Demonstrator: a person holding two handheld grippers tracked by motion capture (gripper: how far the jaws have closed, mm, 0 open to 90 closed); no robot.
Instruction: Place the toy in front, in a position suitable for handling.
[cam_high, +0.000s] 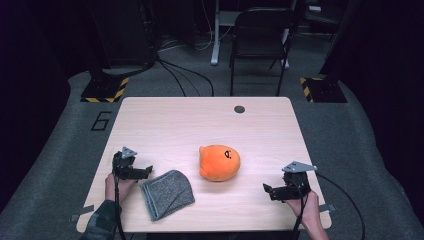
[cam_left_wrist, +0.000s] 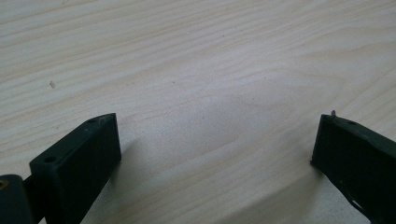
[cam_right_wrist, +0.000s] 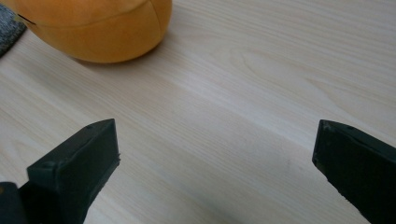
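pale wooden table (cam_high: 210, 120) carries a folded grey cloth (cam_high: 167, 193) just beside the left claw (cam_high: 148, 171), both claws gaping empty, the right claw (cam_high: 266, 189) lying farther off.

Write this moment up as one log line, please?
left gripper: open, beside grey cloth | right gripper: open, empty | orange plush toy: mid-table, untouched | phase: before any grasp

The plush toy (cam_high: 219, 162) sits on the table (cam_high: 200, 120) near its middle, toward the near edge. The folded cloth (cam_high: 167, 194) lies to its left, closer to the near edge — just beside the left gripper (cam_high: 146, 171). The right gripper (cam_high: 268, 190) rests by the near right corner, apart from the toy.
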